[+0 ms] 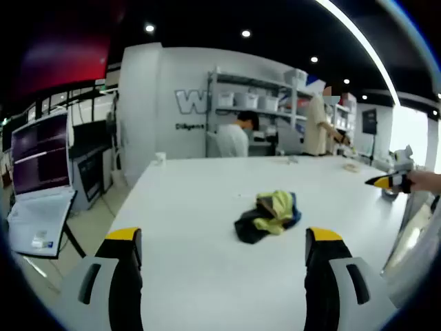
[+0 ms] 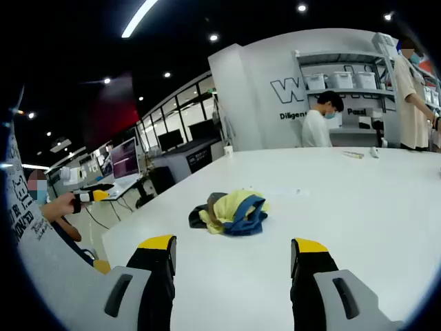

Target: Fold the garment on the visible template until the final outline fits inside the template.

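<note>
Your jaws are spread wide on both the left gripper and right gripper, grasping nothing, above the white desk. Ahead, the garment lies crumpled mid-desk.

A big white table; a white wall with dark letters; shelves of white boxes; small round ceiling lights (ceiling is dark); computer screens beside the windows.

Two people by shelves; perhaps a monitor aside.
</note>
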